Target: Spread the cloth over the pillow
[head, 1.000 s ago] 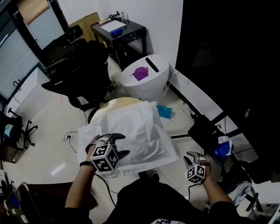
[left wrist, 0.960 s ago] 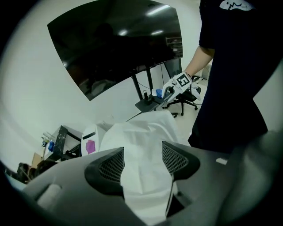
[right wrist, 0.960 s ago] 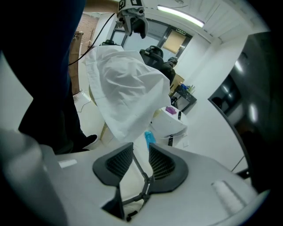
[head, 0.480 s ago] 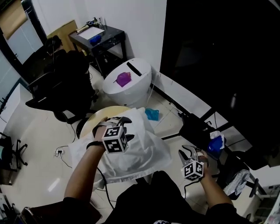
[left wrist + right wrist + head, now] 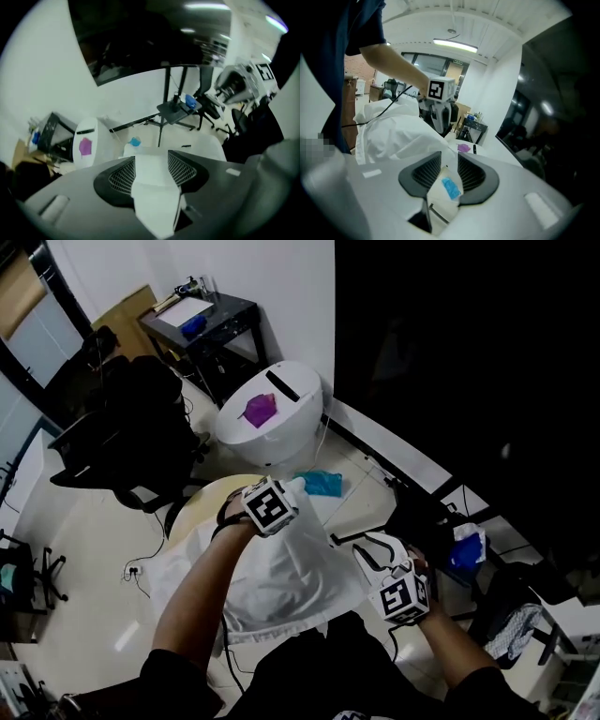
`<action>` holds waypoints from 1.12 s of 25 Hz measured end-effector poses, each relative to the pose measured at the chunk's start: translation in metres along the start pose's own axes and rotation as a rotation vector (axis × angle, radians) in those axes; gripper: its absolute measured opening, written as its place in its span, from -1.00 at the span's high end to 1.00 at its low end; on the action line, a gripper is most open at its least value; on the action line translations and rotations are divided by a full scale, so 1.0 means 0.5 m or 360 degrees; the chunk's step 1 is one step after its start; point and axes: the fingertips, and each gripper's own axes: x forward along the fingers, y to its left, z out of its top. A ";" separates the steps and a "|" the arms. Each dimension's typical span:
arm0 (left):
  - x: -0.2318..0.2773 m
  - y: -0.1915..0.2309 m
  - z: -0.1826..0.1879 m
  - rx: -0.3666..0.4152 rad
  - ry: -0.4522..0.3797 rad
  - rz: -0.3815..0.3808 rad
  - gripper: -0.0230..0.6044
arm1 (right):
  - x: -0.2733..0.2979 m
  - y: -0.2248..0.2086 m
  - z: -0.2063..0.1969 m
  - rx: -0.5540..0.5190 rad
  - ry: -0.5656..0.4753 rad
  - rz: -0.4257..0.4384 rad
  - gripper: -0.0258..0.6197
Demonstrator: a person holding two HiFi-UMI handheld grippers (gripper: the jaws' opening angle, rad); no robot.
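Note:
A white cloth [image 5: 281, 573] lies rumpled over a pillow on a cream round surface [image 5: 202, 504]; the pillow itself is hidden under it. My left gripper [image 5: 281, 491] reaches down at the cloth's far edge. Its jaws have just been closing, and white cloth [image 5: 151, 173] fills the gap between them, though the pads do not visibly press it. My right gripper [image 5: 368, 549] hangs beside the cloth's right edge, open with nothing in it. In the right gripper view the cloth [image 5: 393, 133] is heaped to the left, and the left gripper's cube [image 5: 440, 90] sits behind it.
A white rounded bin [image 5: 272, 418] with a purple item on top stands beyond the pillow. Black office chairs [image 5: 122, 423] are at the left, a black side table [image 5: 202, 320] at the back. A blue rag [image 5: 321, 484] lies on the floor. A black stand [image 5: 431, 521] is at the right.
My left gripper has travelled from the cloth's near edge across to its far edge. My right gripper has risen and come in toward the cloth's right side.

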 end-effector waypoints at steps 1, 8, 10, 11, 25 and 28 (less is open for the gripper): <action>0.015 0.012 0.003 -0.0142 0.0012 -0.0028 0.26 | 0.009 -0.005 0.007 0.0013 -0.0019 0.0013 0.54; 0.133 0.014 0.000 -0.0432 0.0255 -0.0145 0.18 | 0.058 -0.023 -0.011 0.0004 -0.0051 0.0127 0.54; 0.164 0.025 -0.016 -0.0419 0.0333 -0.0114 0.08 | 0.068 -0.025 -0.011 0.0001 -0.0049 0.0180 0.54; 0.177 0.032 -0.025 -0.0395 0.0365 -0.0087 0.09 | 0.072 -0.025 -0.011 0.0000 -0.0047 0.0204 0.54; 0.108 0.066 -0.026 -0.0290 0.0164 0.0119 0.93 | 0.110 -0.052 -0.035 0.0067 -0.0085 0.0259 0.54; 0.035 0.076 -0.020 -0.0343 0.0006 0.0213 0.93 | 0.126 -0.050 -0.031 0.0070 -0.0103 0.0267 0.54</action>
